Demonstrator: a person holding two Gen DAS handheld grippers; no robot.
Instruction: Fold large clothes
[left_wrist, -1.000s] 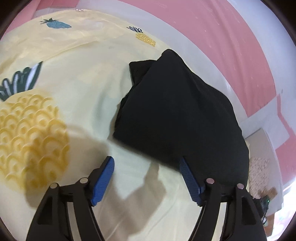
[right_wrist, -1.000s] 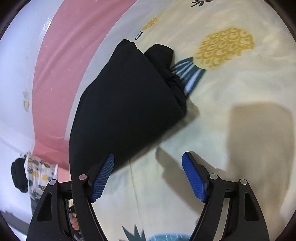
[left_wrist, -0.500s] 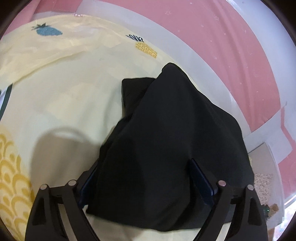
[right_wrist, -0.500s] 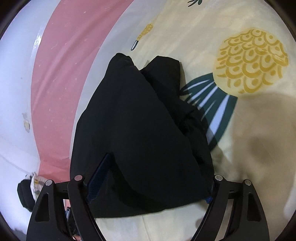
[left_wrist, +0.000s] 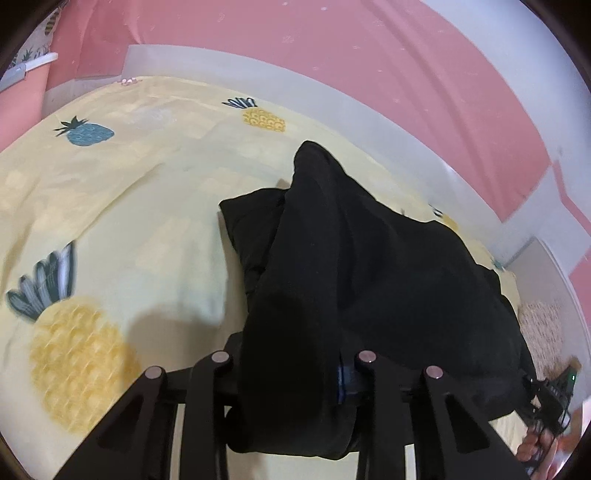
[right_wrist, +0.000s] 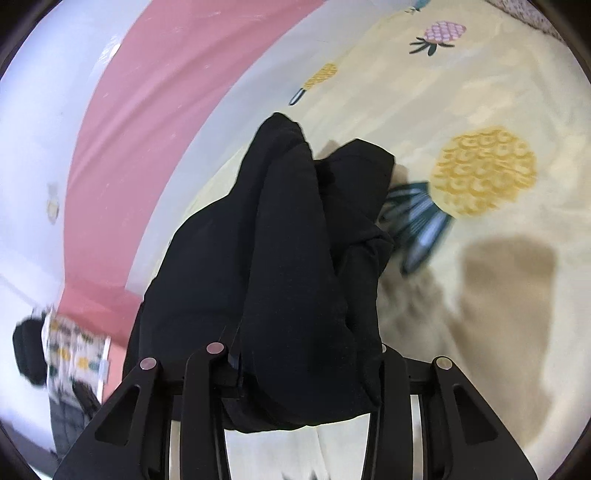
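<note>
The bed (left_wrist: 155, 236) has a pale yellow pineapple-print sheet (right_wrist: 480, 258), with pink-and-white wall running along its far edge. The black garment (left_wrist: 369, 266) is bunched up near that far edge, its near end raised off the sheet. The left gripper (left_wrist: 291, 365) and right gripper (right_wrist: 306, 354) each have their fingers closing on a thick fold of it, fabric pinched between them.
</note>
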